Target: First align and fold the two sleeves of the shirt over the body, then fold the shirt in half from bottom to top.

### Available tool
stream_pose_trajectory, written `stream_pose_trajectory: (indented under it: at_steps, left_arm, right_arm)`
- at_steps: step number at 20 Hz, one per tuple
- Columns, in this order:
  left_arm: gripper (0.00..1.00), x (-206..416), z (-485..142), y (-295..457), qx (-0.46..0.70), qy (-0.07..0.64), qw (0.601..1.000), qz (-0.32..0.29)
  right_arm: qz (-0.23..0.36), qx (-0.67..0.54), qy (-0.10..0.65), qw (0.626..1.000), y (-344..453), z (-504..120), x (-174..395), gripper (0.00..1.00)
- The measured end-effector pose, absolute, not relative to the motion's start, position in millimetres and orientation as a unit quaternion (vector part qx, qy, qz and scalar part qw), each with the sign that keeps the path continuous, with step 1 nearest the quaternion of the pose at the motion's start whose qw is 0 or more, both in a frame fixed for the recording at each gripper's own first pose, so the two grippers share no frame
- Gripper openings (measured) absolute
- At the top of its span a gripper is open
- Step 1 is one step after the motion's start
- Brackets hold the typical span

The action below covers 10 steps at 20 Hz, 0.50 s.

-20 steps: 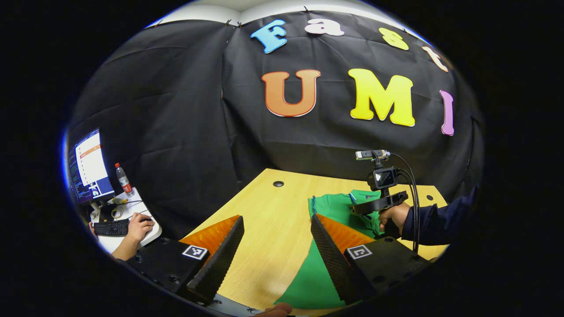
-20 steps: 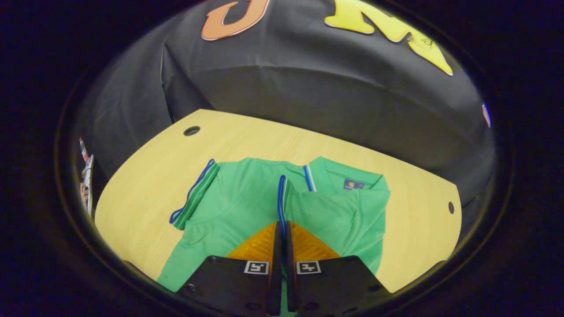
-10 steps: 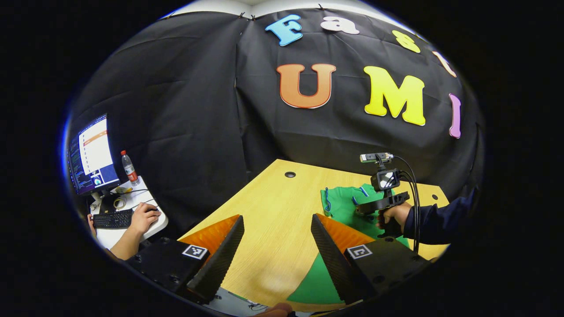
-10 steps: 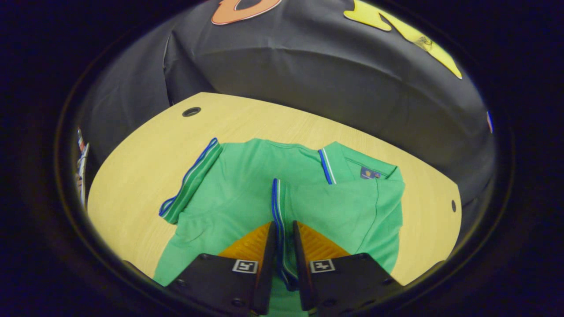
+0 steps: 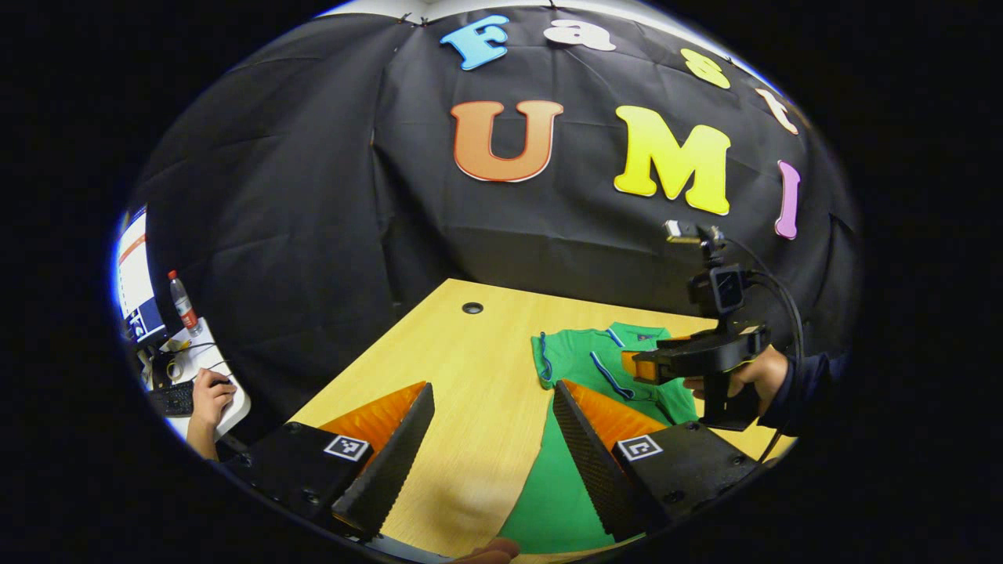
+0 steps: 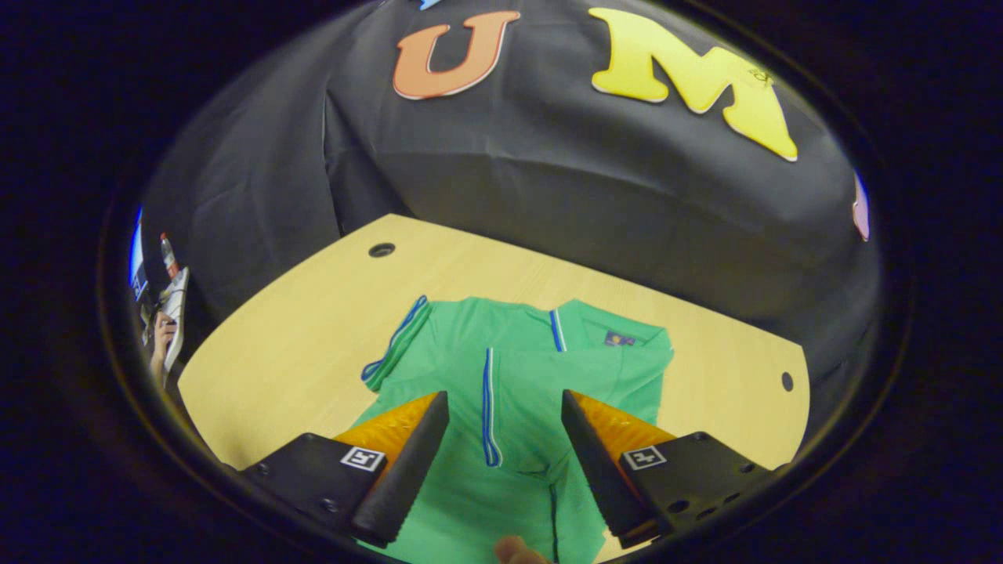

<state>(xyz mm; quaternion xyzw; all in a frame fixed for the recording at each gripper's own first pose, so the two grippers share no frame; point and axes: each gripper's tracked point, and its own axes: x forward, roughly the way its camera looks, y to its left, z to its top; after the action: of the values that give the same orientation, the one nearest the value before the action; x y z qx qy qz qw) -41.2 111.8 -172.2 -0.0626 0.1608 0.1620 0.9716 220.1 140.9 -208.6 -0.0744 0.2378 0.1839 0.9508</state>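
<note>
Fingers, right: my right gripper has its fingers spread wide at the bottom of the right gripper view, pinching nothing, with green cloth showing in the gap between them.
Fingers, left: my left gripper also has its fingers spread apart at the bottom of the left gripper view, over bare wood and the shirt's lower edge, pinching nothing.
Shirt: the green shirt lies flat on the table, in the middle of the right gripper view, collar toward the booth wall.
Right sleeve: the right sleeve lies folded over the body, its blue-striped cuff running down the centre of the frame.
Left sleeve: the left sleeve sticks out at centre left, cuff resting on the wood.
Other gripper seen from the left: at centre right of the left gripper view my right hand holds the right gripper above the shirt.
Table: light wood, with a round hole at its far left.
Side desk: at the left edge of the left gripper view, another person's hand rests by a keyboard, with a bottle behind.
</note>
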Motion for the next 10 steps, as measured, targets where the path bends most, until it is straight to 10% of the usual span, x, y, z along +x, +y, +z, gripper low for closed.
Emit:
stream_pose_trajectory:
  at_steps: [10]
  left_arm:
    - [0.99, 91.4, -224.7, 94.3, -0.059, 0.216, 0.972, 0.076]
  right_arm:
    - [0.098, -0.081, 0.103, 0.987, 13.0, -86.7, 108.2, 0.95]
